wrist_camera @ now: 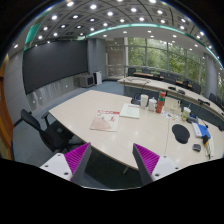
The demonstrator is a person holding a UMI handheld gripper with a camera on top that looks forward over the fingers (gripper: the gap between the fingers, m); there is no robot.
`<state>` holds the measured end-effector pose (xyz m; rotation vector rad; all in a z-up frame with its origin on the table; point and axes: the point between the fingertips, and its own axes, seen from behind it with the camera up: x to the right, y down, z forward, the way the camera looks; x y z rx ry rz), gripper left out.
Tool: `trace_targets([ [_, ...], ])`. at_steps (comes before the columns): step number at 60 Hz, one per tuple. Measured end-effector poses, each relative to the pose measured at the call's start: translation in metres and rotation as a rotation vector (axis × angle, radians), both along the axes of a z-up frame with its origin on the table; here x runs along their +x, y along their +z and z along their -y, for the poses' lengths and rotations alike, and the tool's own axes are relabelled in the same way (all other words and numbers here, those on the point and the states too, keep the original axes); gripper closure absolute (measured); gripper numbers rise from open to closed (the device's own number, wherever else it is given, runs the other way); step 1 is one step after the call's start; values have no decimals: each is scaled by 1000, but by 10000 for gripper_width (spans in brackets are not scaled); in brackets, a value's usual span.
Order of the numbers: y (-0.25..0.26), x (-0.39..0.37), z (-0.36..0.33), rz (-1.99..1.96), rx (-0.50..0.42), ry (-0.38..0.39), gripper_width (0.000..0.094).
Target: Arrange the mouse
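My gripper is open and empty, held high above the near edge of a large pale conference table. Its magenta pads stand wide apart. A small dark thing, possibly the mouse, lies near the table's right end, far to the right of the fingers. Just beyond it lies a dark round mouse pad. Nothing is between the fingers.
A pinkish booklet and a white sheet lie mid-table. A red cup and blue items sit towards the right. A black chair stands at the left. Windows and more desks lie behind.
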<state>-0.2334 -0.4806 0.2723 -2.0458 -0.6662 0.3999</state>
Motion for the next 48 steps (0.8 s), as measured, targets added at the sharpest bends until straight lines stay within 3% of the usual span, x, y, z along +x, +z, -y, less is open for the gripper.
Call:
trace_targets([
  [18, -60, 88, -41, 58, -47, -123, 83],
  [34, -140, 276, -116, 183, -57, -335, 84],
  [48, -190, 433, -233, 233, -1, -485, 86],
])
